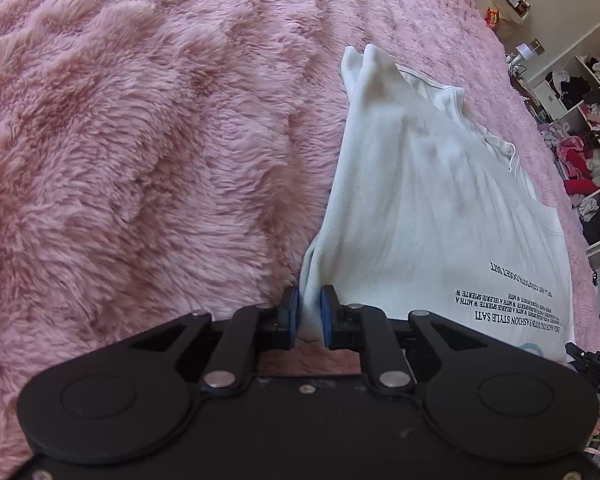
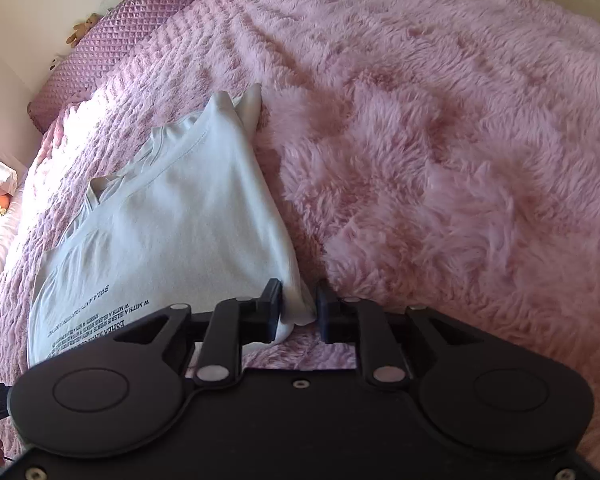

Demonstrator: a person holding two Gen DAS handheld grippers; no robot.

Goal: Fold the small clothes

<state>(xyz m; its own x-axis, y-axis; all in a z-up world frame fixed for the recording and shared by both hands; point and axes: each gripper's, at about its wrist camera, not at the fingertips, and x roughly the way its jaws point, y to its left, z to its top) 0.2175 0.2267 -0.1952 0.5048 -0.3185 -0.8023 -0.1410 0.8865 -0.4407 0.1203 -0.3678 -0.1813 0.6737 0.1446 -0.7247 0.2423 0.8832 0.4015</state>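
**Two grippers pinch the near corners of a white T-shirt on a pink bed**

A white T-shirt (image 1: 428, 200) with black printed lettering lies on a fluffy pink blanket (image 1: 140, 140) that covers a bed. All places below are given relative to the shirt.

At the shirt's near left corner, the left gripper (image 1: 309, 316) has its blue-padded jaws closed on a bunched fold of the white fabric, which rises taut from between them toward the far sleeve. Left of the shirt, only pink fur shows. Beyond the shirt's right side stand open shelves (image 1: 588, 120) crowded with clothes.

At the shirt's near right corner, the right gripper (image 2: 300, 312) holds the hem corner: the fabric presses against the left jaw, and the right jaw stands just beside it; I cannot tell whether that jaw touches the cloth. Beyond the shirt's far edge, a quilted purple headboard (image 2: 112, 40) meets the wall, with a small teddy bear (image 2: 82, 29) on top.
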